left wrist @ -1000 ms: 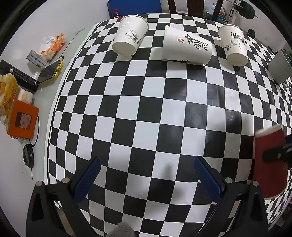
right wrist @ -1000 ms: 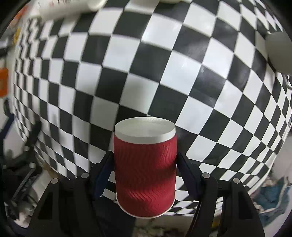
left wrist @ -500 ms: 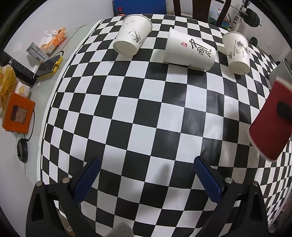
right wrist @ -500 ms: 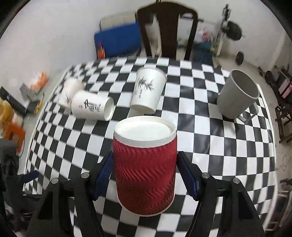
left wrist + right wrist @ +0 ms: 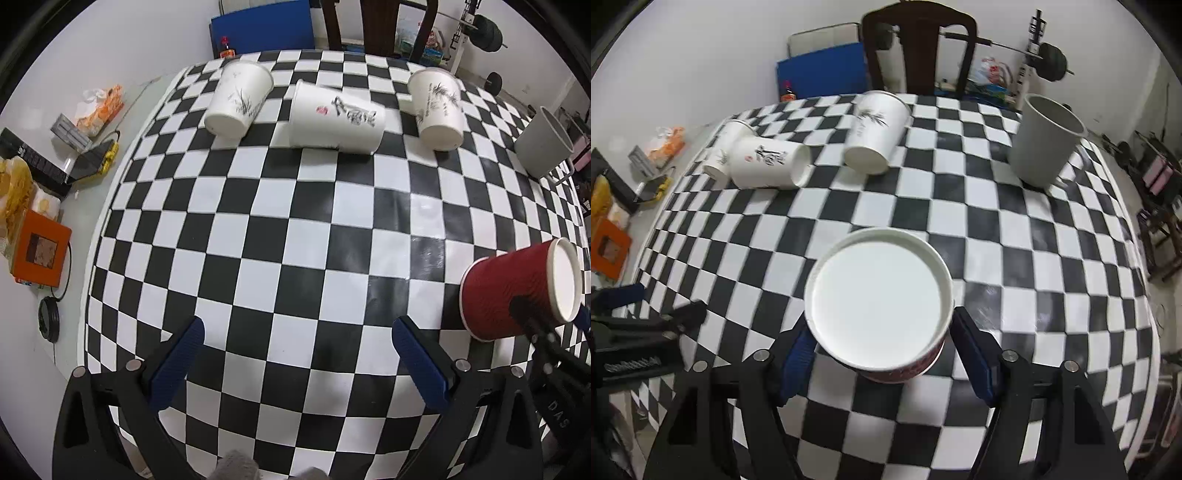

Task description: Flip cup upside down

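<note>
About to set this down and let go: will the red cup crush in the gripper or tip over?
The red cup looks like corrugated paper, so it is probably light and may dent under a hard squeeze. The right gripper holds it tilted above the table; released like this it would likely topple and roll.

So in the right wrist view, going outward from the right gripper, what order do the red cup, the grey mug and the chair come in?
1. The red cup, gripped in the right gripper, dead centre.
2. The grey mug, upright toward the table's far right.
3. The chair, beyond the table's far edge, by the wall.
</note>
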{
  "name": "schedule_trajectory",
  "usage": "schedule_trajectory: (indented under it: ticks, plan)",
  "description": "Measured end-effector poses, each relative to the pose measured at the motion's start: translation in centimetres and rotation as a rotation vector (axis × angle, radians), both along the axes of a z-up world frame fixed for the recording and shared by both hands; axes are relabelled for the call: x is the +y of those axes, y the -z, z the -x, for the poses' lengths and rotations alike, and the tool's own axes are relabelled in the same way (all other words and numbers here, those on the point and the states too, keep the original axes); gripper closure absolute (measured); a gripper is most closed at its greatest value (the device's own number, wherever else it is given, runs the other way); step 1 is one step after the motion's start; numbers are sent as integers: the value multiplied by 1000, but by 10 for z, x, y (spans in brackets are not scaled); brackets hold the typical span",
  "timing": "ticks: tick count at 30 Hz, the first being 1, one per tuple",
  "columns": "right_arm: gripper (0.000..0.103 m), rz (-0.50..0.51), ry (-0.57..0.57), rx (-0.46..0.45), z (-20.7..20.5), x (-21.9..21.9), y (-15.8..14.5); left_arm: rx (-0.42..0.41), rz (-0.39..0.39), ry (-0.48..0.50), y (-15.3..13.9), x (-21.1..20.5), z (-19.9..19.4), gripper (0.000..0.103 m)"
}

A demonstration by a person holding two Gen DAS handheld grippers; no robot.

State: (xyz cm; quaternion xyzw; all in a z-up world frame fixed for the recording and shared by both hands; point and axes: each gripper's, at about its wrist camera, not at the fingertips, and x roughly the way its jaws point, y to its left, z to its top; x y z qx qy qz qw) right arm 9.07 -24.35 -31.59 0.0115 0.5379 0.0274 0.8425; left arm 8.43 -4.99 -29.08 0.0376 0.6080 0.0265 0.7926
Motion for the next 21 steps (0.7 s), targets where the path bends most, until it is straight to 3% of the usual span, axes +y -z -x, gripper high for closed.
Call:
schedule_trajectory:
  ticks: [1, 3, 5, 11, 21]
  plan:
    - [25, 1, 16, 11, 2, -3, -2, -11, 0, 1, -5, -1, 1, 0]
    - [9, 1, 31, 17, 7, -6, -7, -40, 0, 10, -17, -4, 2, 0]
    - [1, 12, 38, 14, 13, -9, -18, -66, -7, 19, -30, -6, 3, 0]
    - [0, 72, 113, 37, 36, -22, -66, -147, 19, 56, -87, -11, 8, 0]
    - [0, 131, 229, -37, 70, -41, -198, -257, 98, 159, -204, -33, 37, 0]
